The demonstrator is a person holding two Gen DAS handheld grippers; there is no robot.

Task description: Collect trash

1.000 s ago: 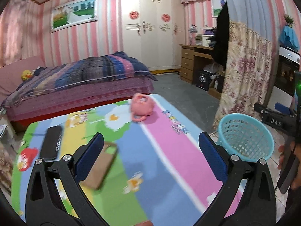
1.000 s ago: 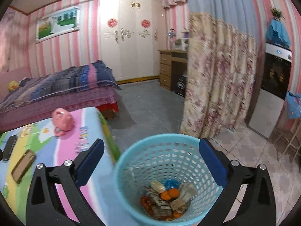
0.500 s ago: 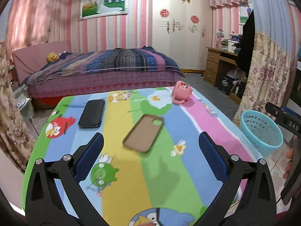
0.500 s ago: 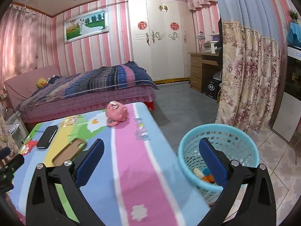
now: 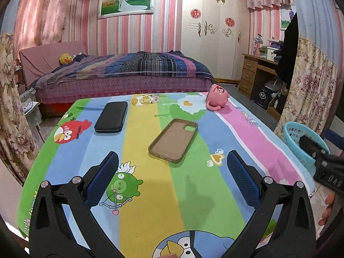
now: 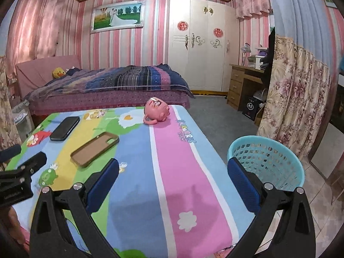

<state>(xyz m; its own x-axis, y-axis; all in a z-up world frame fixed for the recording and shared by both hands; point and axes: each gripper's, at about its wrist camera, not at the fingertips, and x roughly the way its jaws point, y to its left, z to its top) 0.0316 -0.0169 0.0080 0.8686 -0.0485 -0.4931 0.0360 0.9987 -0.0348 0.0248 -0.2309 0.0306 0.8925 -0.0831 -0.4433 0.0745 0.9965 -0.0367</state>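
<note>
Setting: a bedroom with pink striped walls, a bed (image 5: 120, 73) at the back and a white wardrobe (image 5: 212, 32) beside it.
Desk: a desk (image 5: 150, 193) in the foreground, covered by a cloth of bright coloured stripes with cartoon birds and pigs.
Left tool: the left tool (image 5: 172, 178) hovers above the near part of the desk, its two blue-padded fingers wide apart with nothing between them.
Right tool: the right tool (image 6: 172, 180) hovers over the desk's right side, fingers also spread wide and holding nothing.
Basket: a light blue plastic basket (image 6: 271, 161) with a perforated wall stands on the tiled floor just beside the desk's right edge; its contents cannot be seen from here.
Phone case: a tan phone case (image 5: 174, 139) lies flat near the middle of the desk, hollow side up.
Phone: a black phone (image 5: 111, 116) lies flat further back on the left, apart from the case.
Mug: a pink mug (image 5: 217, 100) lies tipped on its side near the desk's far right corner.
Hand: fingertips (image 5: 326, 210) of the person show at the right edge of the left view.
</note>
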